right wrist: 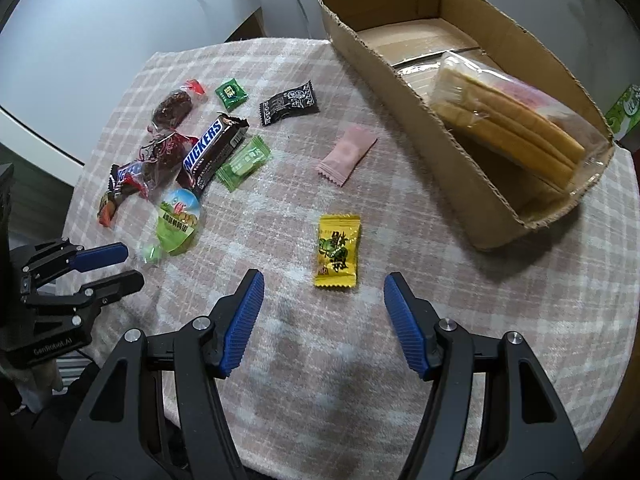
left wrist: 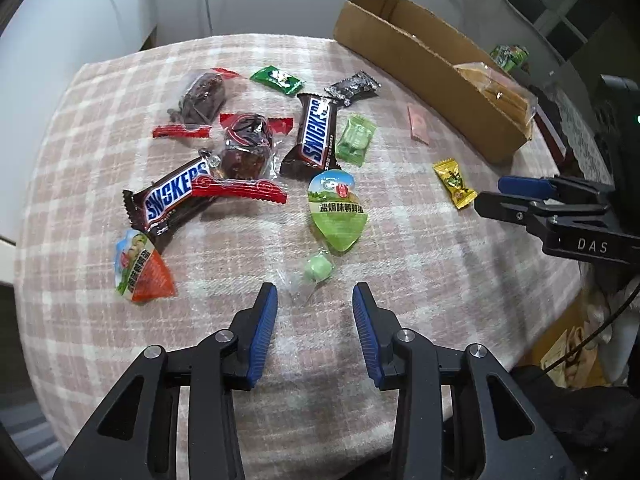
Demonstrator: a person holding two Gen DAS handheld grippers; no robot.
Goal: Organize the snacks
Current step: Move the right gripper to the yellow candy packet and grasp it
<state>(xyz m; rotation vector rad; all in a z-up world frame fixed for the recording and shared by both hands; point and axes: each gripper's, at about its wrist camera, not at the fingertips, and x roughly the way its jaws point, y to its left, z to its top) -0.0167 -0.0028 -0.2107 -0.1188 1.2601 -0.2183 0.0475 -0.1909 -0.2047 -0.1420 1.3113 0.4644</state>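
On table (right wrist: 400, 360), far right: cardboard box (right wrist: 404, 92), bagged bread (right wrist: 508, 120) inside at near end, rest of box bare. Snacks in loose pile (left wrist: 240, 140) on left side of cloth; yellow candy (right wrist: 337, 253) lies alone. Left gripper (left wrist: 315, 300) jaws open, nothing held, green candy (left wrist: 318, 269) just ahead. Right gripper (right wrist: 324, 292) jaws open, empty, yellow candy just ahead. Green packet (right wrist: 624, 110) behind box cut off, print unreadable.
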